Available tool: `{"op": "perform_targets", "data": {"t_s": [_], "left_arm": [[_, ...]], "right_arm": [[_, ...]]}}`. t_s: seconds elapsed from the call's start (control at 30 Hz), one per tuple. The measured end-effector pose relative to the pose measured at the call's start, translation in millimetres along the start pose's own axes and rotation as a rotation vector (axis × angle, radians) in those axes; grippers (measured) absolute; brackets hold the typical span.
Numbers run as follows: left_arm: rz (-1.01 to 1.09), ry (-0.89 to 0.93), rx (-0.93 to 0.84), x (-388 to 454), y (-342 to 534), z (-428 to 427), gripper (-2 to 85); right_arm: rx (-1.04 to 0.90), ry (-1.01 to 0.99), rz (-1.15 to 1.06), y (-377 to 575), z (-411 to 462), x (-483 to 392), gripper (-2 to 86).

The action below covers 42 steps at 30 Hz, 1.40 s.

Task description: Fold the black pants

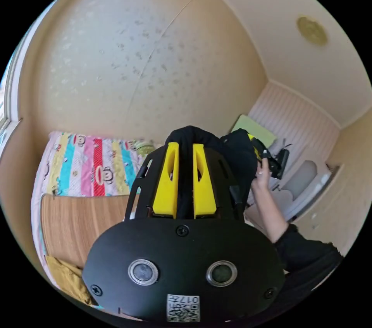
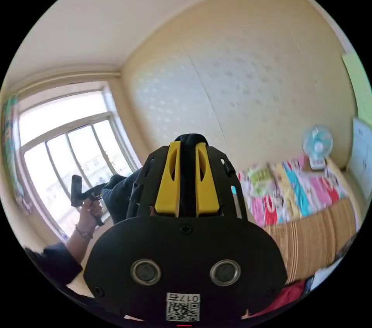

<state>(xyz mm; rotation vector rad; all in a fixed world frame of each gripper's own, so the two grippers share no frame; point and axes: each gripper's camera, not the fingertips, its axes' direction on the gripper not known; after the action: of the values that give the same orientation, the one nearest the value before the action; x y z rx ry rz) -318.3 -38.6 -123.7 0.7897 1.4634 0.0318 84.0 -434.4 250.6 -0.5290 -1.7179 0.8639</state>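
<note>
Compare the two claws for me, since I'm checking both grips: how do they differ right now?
The left claw faces a patterned wall above the striped bedspread; the right claw faces the wall beside a window. The left claw's pinched black pants bulge well past its tips; the right claw shows a smaller bump of cloth there. Both are shut on the pants, raised in the air, yellow jaws close together.

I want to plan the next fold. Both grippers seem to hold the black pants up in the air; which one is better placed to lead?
Probably neither. The left gripper and the right gripper each pinch the black pants between their yellow jaws, raised together above the bed.
</note>
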Motion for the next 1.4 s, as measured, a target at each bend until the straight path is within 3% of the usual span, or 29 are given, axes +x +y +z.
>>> {"op": "perform_targets", "data": {"t_s": [0.03, 0.13, 0.27, 0.37, 0.5, 0.63, 0.77, 1.0, 1.17, 1.23, 1.27, 1.3, 1.4], "left_arm": [[-0.024, -0.043, -0.028, -19, -4, 14, 7.8], [-0.173, -0.188, -0.229, -118, 30, 81, 8.0], [-0.324, -0.274, -0.637, -247, 190, 179, 7.9], [-0.500, -0.284, -0.980, -315, 339, 221, 7.9], [-0.739, -0.196, -1.159, -351, 468, 223, 7.9], [-0.776, -0.149, -1.208, -367, 471, 230, 7.9], [-0.633, -0.153, -1.211, -385, 391, 255, 7.9], [-0.501, -0.105, -1.100, -412, 267, 303, 7.9], [-0.580, -0.087, -1.121, -430, 313, 340, 7.2], [-0.613, -0.139, -1.225, -431, 365, 351, 4.9], [-0.632, -0.109, -1.167, -428, 389, 345, 2.1], [-0.720, -0.037, -0.999, -426, 405, 325, 1.1], [-1.049, 0.014, -0.707, -428, 448, 278, -0.2]], "right_arm": [[-0.126, 0.065, 0.118, -3, 32, 38, 6.1], [-0.390, 0.126, 0.203, 45, 89, 124, 3.8], [-0.702, 0.191, 0.229, 173, 138, 222, 1.6], [-1.042, 0.250, 0.420, 319, 156, 300, 0.9], [-1.316, 0.323, 0.656, 464, 124, 352, 0.5], [-1.373, 0.333, 0.783, 487, 97, 373, 0.4], [-1.300, 0.291, 0.777, 439, 102, 381, 0.3], [-1.303, 0.257, 0.518, 339, 162, 365, 0.4], [-1.328, 0.233, 0.276, 375, 182, 328, 0.4], [-1.505, 0.364, 0.159, 452, 174, 317, 0.4], [-1.551, 0.370, 0.148, 473, 166, 315, 0.4], [-1.402, 0.359, 0.129, 478, 136, 303, 0.4], [-1.220, 0.278, 0.403, 489, 69, 313, 0.4]]}}
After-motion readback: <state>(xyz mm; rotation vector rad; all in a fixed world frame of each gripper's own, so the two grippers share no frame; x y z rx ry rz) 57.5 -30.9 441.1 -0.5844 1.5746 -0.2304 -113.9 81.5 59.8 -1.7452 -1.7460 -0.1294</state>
